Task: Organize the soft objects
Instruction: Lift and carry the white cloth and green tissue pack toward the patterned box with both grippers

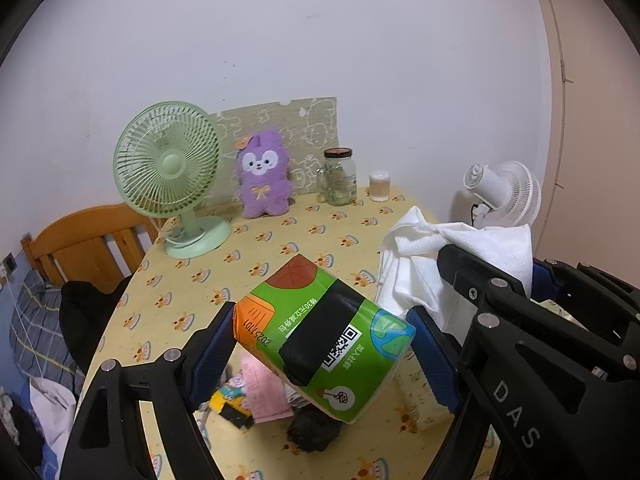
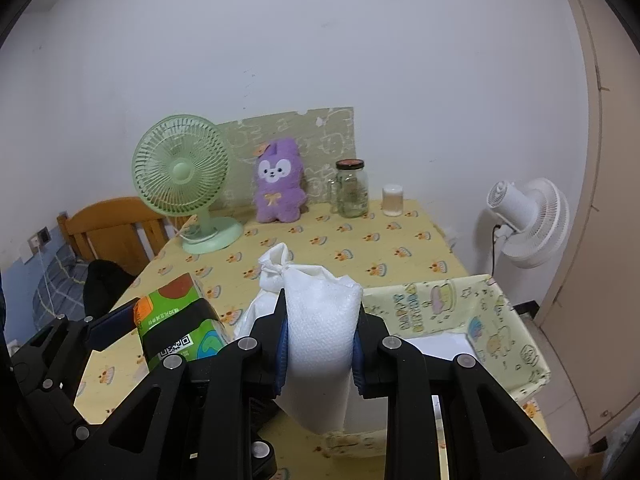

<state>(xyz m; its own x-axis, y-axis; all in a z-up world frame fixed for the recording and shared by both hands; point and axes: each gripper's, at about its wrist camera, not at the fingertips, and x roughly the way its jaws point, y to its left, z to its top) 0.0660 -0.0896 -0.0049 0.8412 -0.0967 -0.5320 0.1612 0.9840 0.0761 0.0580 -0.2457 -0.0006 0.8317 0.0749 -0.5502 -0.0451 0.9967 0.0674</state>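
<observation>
A table [image 2: 360,248] in a yellow patterned cloth bears a green fan [image 2: 184,184], purple plush [image 2: 280,184], jar [image 2: 352,192], small canister [image 2: 392,200] and fabric box [image 2: 500,320].

Tissue pack [image 1: 324,340]: soft green wrapper, black band, QR code, printed earth and leaf motifs; tilted, clear of the desk [image 1: 280,236], above its near edge.

White cloth bag [image 2: 320,336]: textured nonwoven, knotted neck upward; upright, raised beside the tissue pack, above the desk's near right part.

Purple plush rabbit [image 1: 262,176]: upright at the desk's far edge.
</observation>
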